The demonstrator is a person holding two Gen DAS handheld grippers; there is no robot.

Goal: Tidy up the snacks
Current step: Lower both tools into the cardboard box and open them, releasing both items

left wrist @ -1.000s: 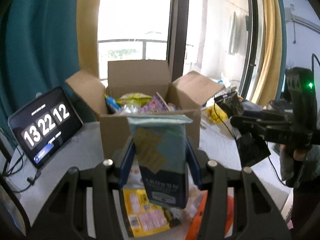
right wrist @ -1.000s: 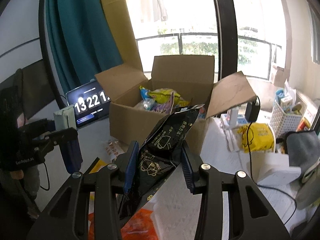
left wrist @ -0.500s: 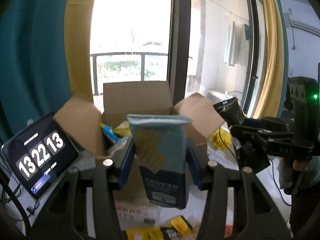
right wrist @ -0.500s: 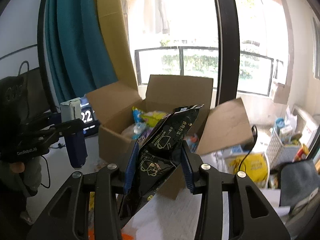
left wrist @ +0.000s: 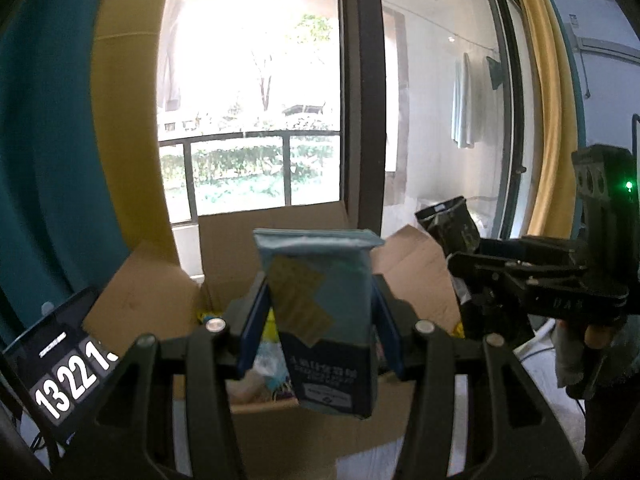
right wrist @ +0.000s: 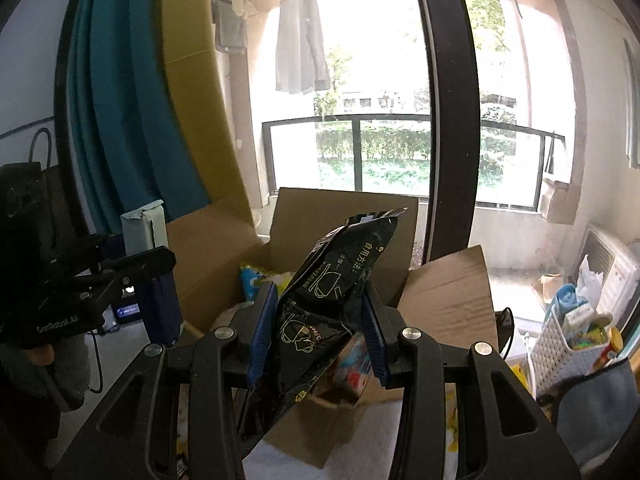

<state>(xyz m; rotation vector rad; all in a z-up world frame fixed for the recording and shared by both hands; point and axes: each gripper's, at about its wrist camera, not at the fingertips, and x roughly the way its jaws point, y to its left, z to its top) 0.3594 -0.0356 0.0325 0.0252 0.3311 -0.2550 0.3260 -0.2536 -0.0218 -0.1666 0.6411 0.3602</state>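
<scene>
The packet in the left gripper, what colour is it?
Pale blue-green on top, dark navy below, with tan patches; the packet shows best in the left wrist view.

The white table point(left wrist: 540, 420) carries an open cardboard box point(left wrist: 304, 428) and a clock tablet point(left wrist: 52, 376)

Open cardboard box point(left wrist: 280, 432) on table, tablet clock point(left wrist: 56, 368) left, window point(left wrist: 248, 120) behind

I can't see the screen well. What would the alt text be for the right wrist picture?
A handheld claw with blue pads grips a crinkled black foil snack pouch in front of an open brown cardboard box holding other snacks. At left, a second claw holds a pale blue and navy packet; a balcony window fills the background.
</scene>
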